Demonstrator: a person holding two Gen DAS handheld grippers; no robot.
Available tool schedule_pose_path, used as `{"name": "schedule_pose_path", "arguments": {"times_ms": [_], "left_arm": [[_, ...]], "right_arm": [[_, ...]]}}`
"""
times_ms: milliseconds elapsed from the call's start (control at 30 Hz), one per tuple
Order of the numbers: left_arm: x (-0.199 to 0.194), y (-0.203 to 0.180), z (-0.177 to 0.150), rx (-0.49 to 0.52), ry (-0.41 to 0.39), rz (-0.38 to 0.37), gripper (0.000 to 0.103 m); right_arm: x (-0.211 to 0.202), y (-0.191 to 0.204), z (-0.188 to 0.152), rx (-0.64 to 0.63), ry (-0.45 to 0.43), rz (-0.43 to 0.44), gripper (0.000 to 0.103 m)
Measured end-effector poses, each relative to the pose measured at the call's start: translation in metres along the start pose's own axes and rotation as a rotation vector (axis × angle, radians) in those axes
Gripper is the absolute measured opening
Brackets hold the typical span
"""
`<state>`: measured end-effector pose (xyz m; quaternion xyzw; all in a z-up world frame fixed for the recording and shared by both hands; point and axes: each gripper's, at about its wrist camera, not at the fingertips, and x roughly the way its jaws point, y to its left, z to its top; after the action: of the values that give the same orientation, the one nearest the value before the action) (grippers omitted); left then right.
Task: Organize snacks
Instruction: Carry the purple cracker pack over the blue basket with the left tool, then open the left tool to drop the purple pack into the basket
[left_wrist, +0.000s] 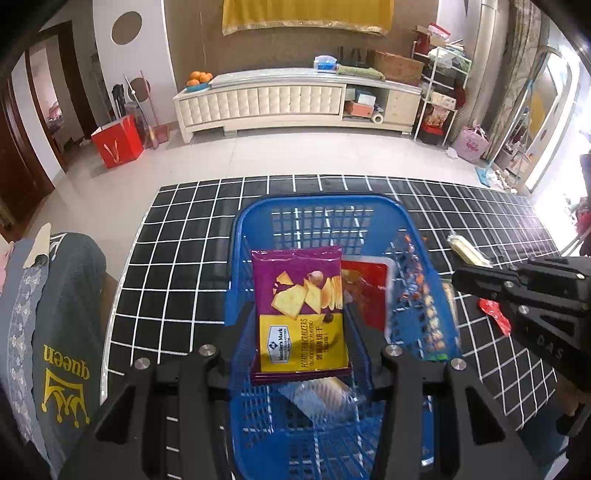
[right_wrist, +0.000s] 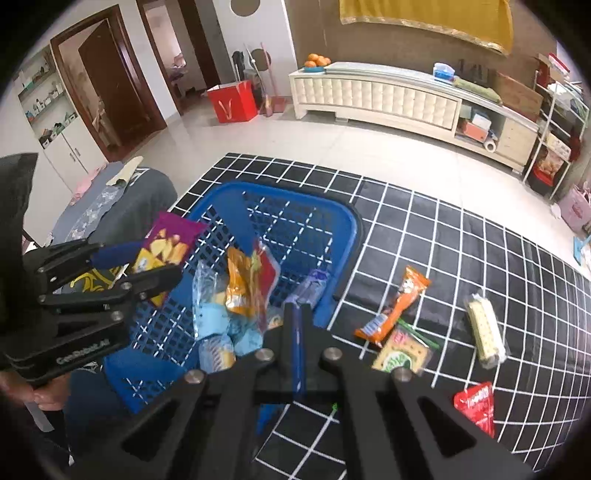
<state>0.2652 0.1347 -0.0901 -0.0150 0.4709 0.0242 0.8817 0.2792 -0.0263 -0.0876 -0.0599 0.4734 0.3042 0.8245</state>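
Observation:
My left gripper (left_wrist: 299, 314) is shut on a purple and yellow cracker bag (left_wrist: 299, 306) and holds it over the blue mesh basket (left_wrist: 321, 210). The basket holds several snack packets, among them a red one (left_wrist: 365, 291). In the right wrist view my right gripper (right_wrist: 297, 306) is shut on the basket's near rim (right_wrist: 295, 332). The left gripper (right_wrist: 136, 266) with the cracker bag (right_wrist: 170, 243) shows there at the left, above the basket (right_wrist: 295, 206).
On the black checked mat (right_wrist: 461, 258) right of the basket lie an orange packet (right_wrist: 399, 302), a green cracker pack (right_wrist: 402, 354), a pale wafer pack (right_wrist: 484, 332) and a red packet (right_wrist: 476, 406). A grey cushion (left_wrist: 66, 332) sits left.

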Motion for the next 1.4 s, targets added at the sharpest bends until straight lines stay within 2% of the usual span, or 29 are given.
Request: {"name": "schedule_pose_path", "arguments": {"times_ms": [133,267,300,367,433,500,633,800,1200,1267,1333,1400], "left_arm": [[0.02,0.005,0.007,0.003,0.02,-0.006,0.044],[0.036,0.005,0.012,0.025,0.036,0.026,0.045],[0.038,0.005,0.013,0.028,0.036,0.025,0.047],[0.037,0.005,0.013,0.026,0.036,0.027,0.063],[0.036,0.005,0.012,0.024,0.038,0.02,0.068],[0.035,0.008,0.01,0.011,0.05,0.013,0.068],[0.021,0.007,0.006,-0.025,0.055,-0.026,0.068],[-0.006,-0.006,-0.001,-0.022,0.028,-0.049,0.068],[-0.063,-0.065,-0.012,0.06,-0.034,-0.086,0.068],[-0.07,-0.079,-0.013,0.079,-0.042,-0.093,0.068],[-0.074,-0.09,-0.014,0.092,-0.045,-0.097,0.068],[-0.076,-0.105,-0.016,0.107,-0.042,-0.104,0.068]], "right_arm": [[0.009,0.0,0.001,-0.001,0.015,0.008,0.003],[0.01,-0.002,-0.003,0.004,0.03,0.006,0.003],[0.009,-0.003,-0.003,0.005,0.029,0.004,0.003],[0.005,-0.004,-0.003,0.01,0.027,0.005,0.003],[-0.002,-0.004,-0.005,0.01,0.019,0.001,0.003],[-0.011,-0.002,-0.007,0.008,0.009,-0.001,0.003],[-0.03,0.0,-0.011,0.01,-0.012,-0.012,0.003],[-0.057,-0.004,-0.019,0.03,-0.041,-0.033,0.003],[-0.11,-0.03,-0.052,0.099,-0.067,-0.131,0.004],[-0.116,-0.038,-0.06,0.115,-0.063,-0.146,0.01],[-0.123,-0.048,-0.07,0.137,-0.071,-0.152,0.022],[-0.13,-0.056,-0.077,0.152,-0.084,-0.161,0.047]]}}
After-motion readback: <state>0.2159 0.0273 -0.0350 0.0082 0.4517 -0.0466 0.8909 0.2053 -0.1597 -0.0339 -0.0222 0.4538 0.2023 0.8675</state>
